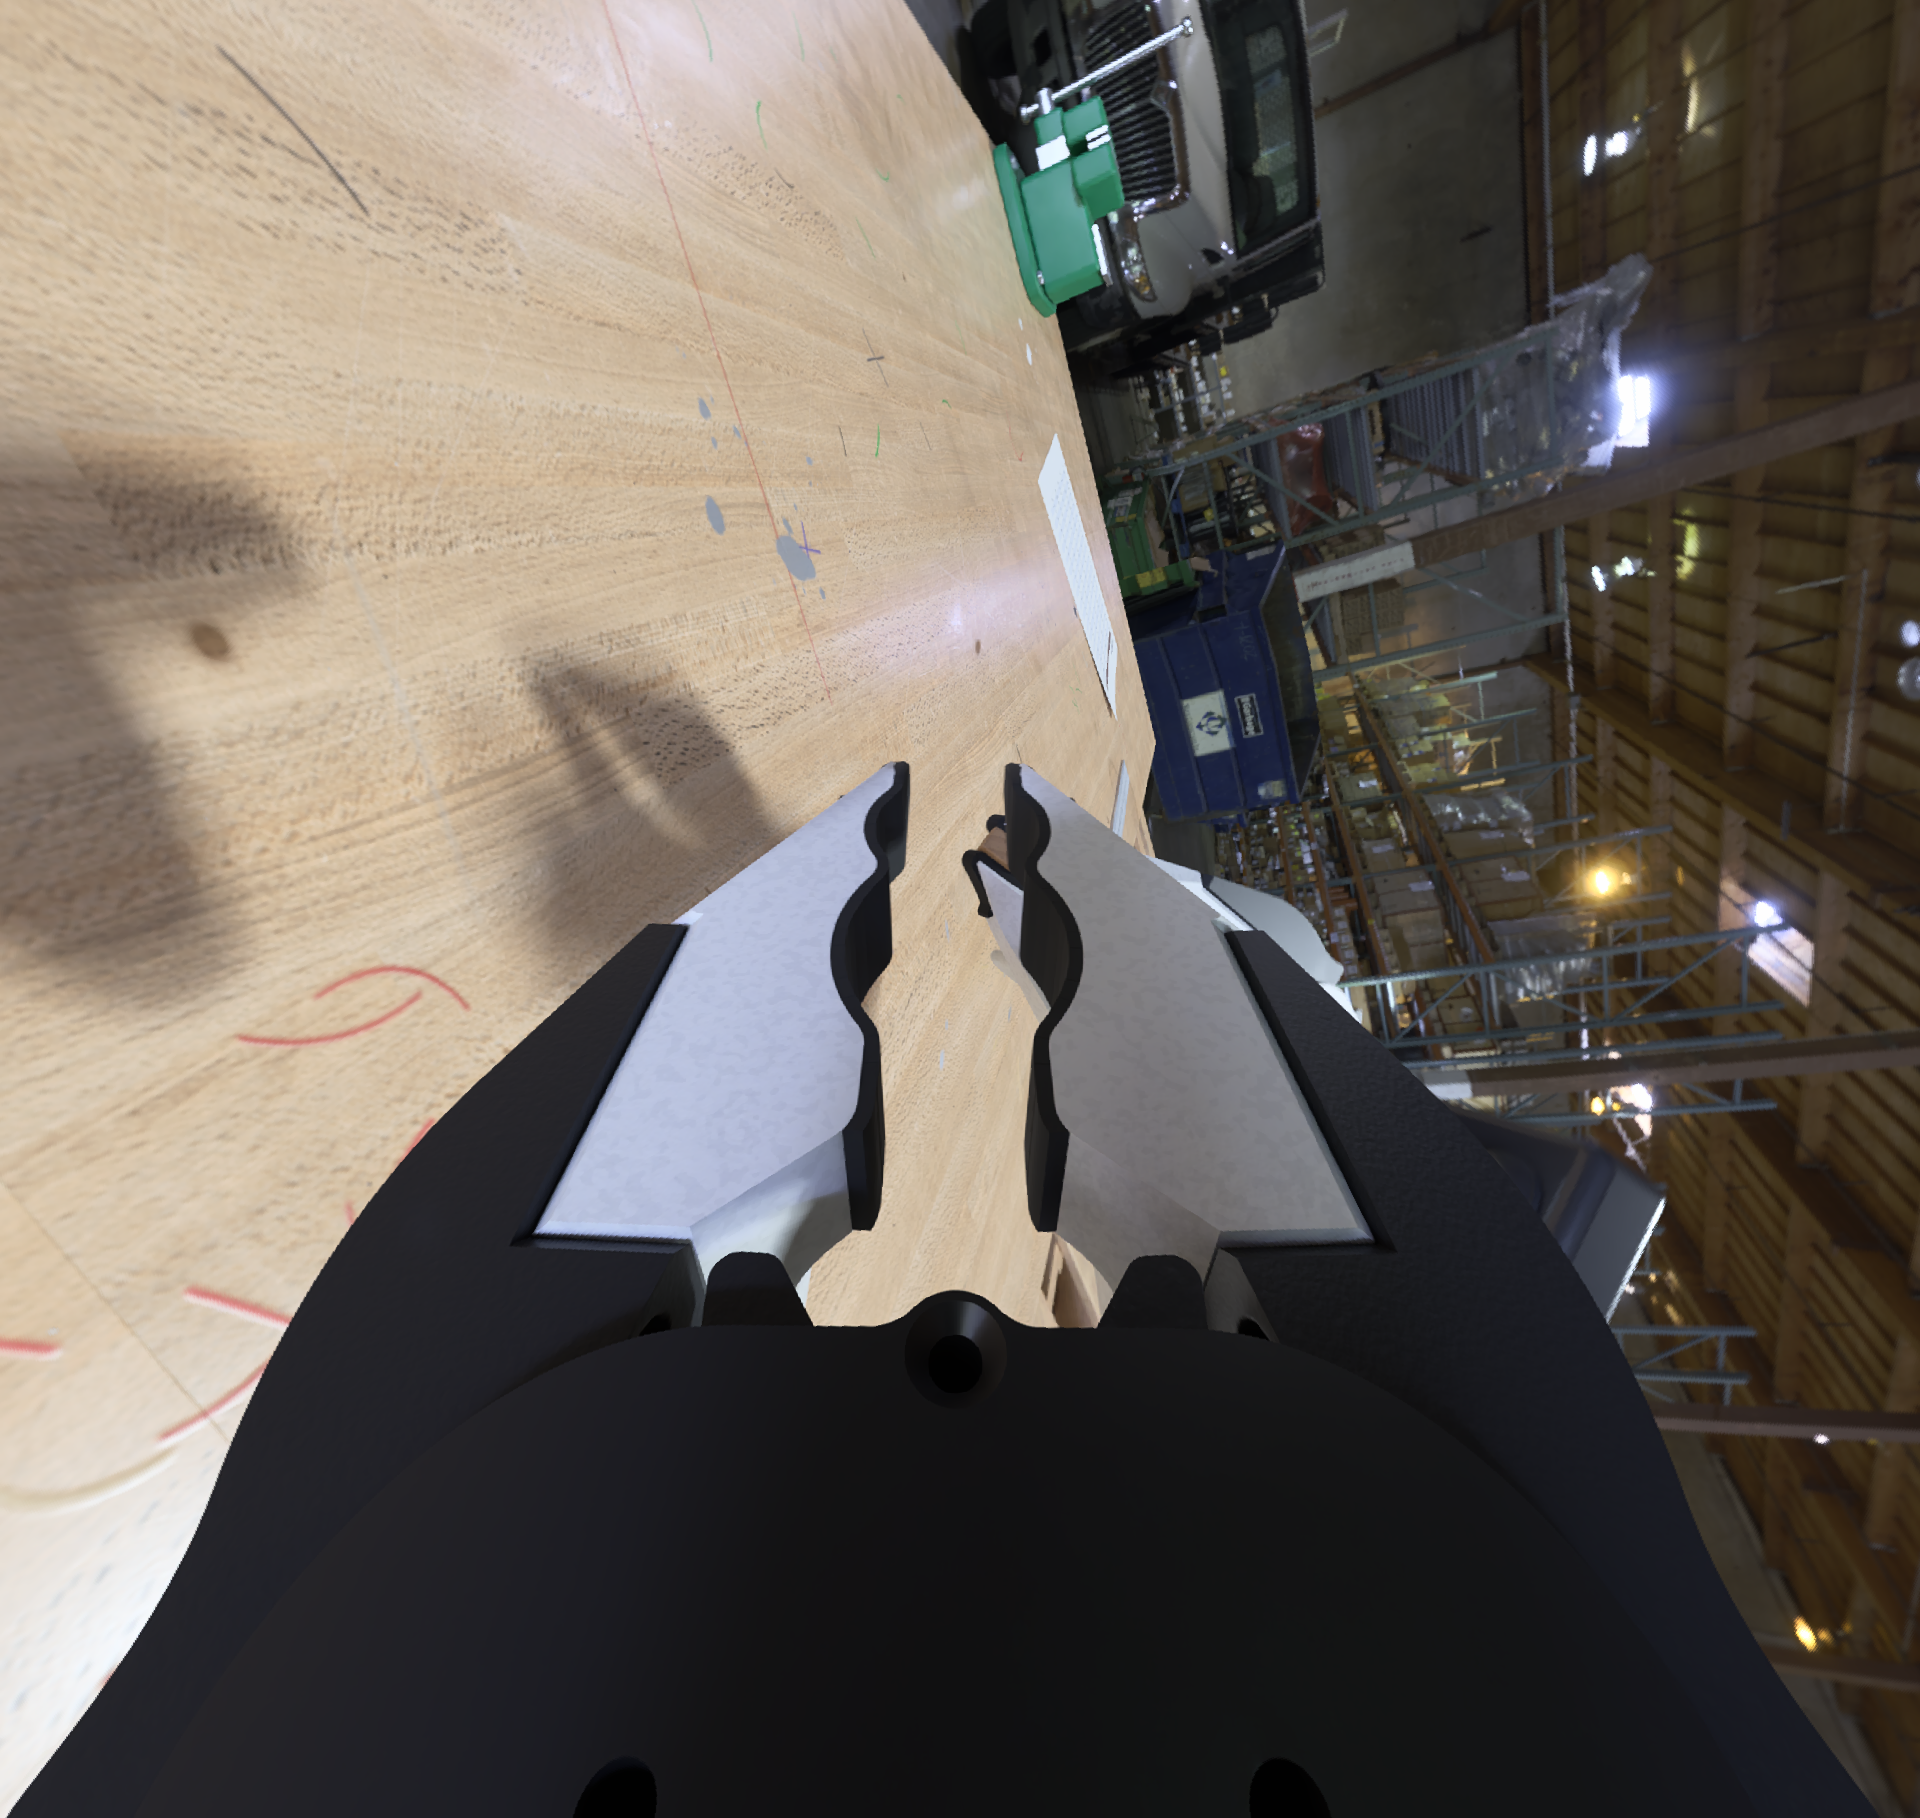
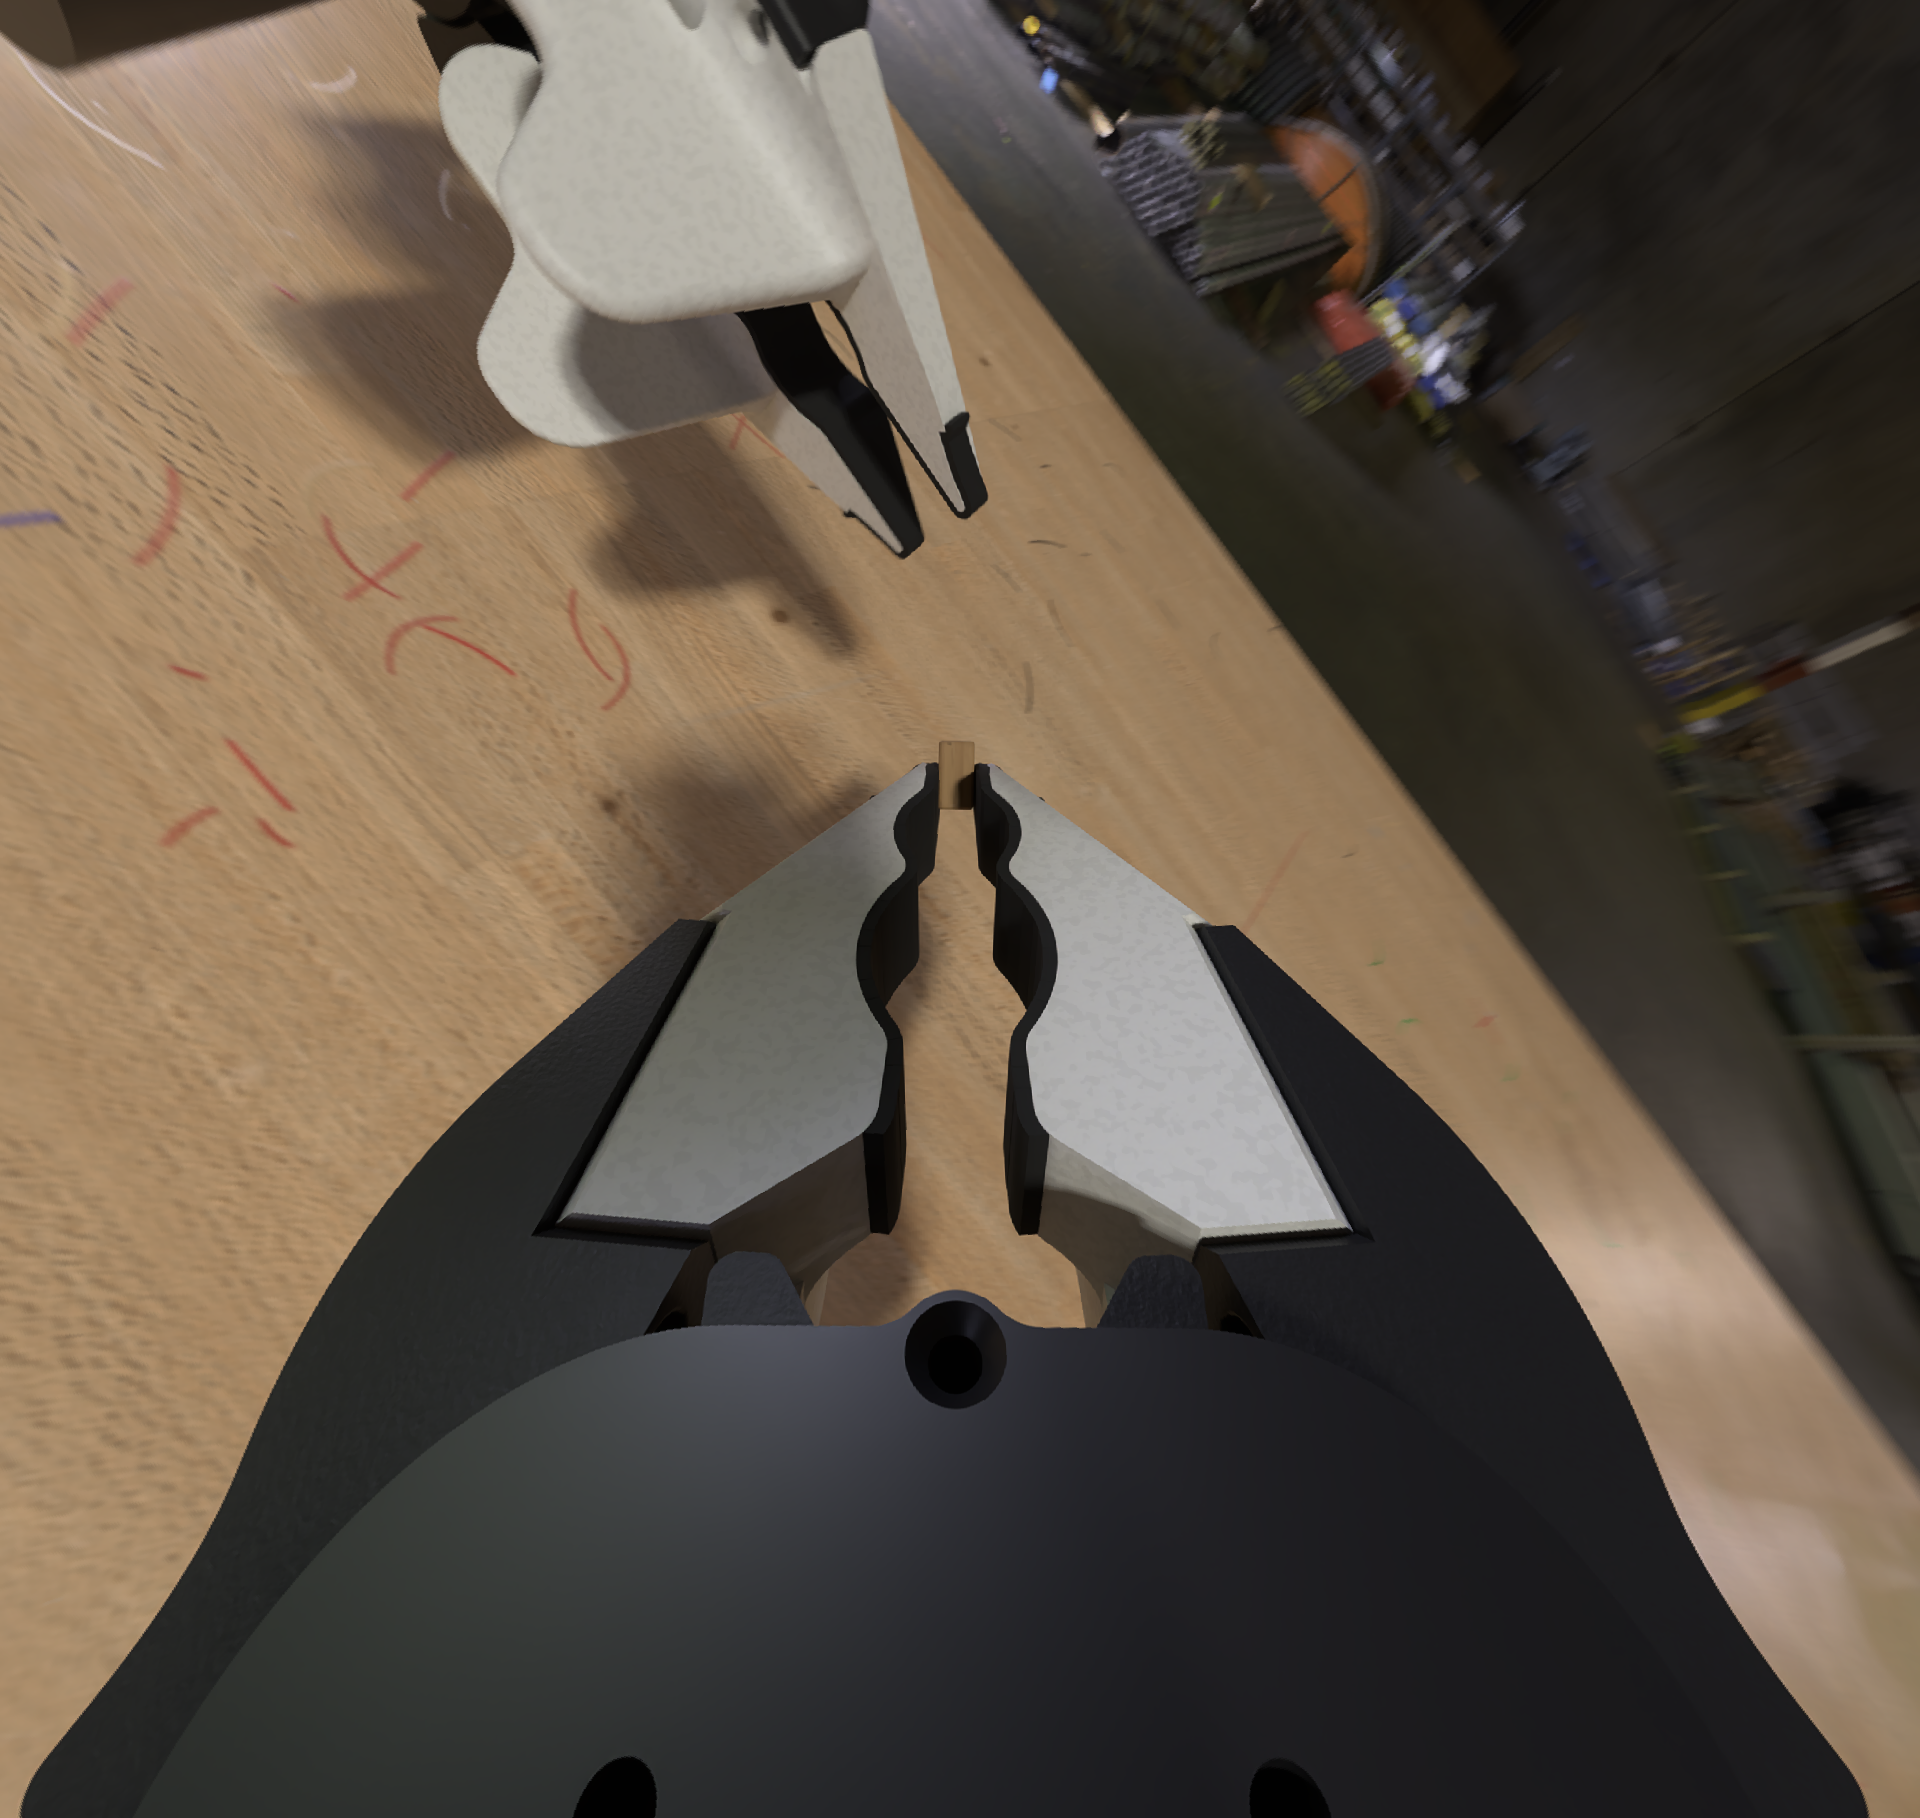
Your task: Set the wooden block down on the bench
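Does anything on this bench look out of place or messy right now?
Nothing spilled or broken. The bench is scuffed with red, green and dark pen marks and grey paint spots, which looks like ordinary wear. The wooden block is pinched only at the very fingertips of the right gripper, a shallow hold. The left gripper is open and empty.

The broad pale wooden bench top (image 1: 436, 334) shows open, streaky grain with a soft satin sheen, scuffed by thin red, green and dark pen strokes and grey paint spots. The left gripper (image 1: 956, 781) has a matt black, finely pebbled plastic body, speckled off-white fingers (image 1: 758, 989) with a dull finish, and smooth black rubbery pads. The right gripper (image 2: 954, 781) is built alike. The small tan wooden block (image 2: 954, 776) looks smooth and matt. The green vise (image 1: 1060, 199) looks like smooth plastic, with a shiny metal screw bar (image 1: 1117, 64).
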Controlling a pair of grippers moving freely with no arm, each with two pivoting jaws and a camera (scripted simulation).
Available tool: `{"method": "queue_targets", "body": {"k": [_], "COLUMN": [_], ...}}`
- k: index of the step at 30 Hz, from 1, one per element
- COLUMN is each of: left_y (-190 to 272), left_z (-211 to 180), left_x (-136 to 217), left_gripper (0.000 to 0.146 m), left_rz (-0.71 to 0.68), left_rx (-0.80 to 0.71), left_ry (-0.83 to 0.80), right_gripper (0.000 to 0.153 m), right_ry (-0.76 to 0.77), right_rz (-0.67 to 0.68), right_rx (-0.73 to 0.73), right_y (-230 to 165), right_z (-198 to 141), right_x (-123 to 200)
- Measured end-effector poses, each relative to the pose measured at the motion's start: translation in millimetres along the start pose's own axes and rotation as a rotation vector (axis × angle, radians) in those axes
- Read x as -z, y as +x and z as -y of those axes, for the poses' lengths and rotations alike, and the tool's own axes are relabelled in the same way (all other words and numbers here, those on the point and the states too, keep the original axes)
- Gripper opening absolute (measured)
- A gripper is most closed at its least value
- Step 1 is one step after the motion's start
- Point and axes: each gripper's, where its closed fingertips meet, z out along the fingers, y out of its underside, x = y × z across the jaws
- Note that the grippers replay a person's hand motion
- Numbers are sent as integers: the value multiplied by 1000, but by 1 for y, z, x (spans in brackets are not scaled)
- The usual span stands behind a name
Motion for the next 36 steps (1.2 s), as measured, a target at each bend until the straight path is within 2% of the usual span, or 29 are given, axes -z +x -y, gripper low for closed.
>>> {"method": "queue_targets", "body": {"k": [3, 6, 12, 15, 18, 27, 33, 36], "left_y": [-1, -1, 3, 3, 4, 16, 19, 20], "left_z": [-2, -2, -6, -10, -11, -9, -9, -10], "left_x": [-5, -9, -16, -19, -23, -27, -25, -23], "left_gripper": [28, 28, 6, 4, 2, 0, 0, 0], "left_rz": [24, 40, 60, 66, 48, -19, -63, -82], "left_rx": [41, 63, 87, 78, 98, 47, 54, 69], "left_ry": [0, 3, 14, 12, 24, -14, -11, -13], "right_gripper": [6, 6, 6, 6, 6, 6, 6, 6], "right_ry": [17, 19, 20, 21, 15, 100, 176, 174], "right_rz": [-74, -115, -217, -217, -166, 117, 316, 348], "right_rx": [121, 197, 344, 320, 218, -205, -552, -660], "right_y": [4, 6, 10, 8, 7, 0, -4, -1], "right_z": [1, -1, -5, -11, -17, -17, -7, -9], "right_x": [3, 3, 5, 6, 5, 6, 10, 11]}}
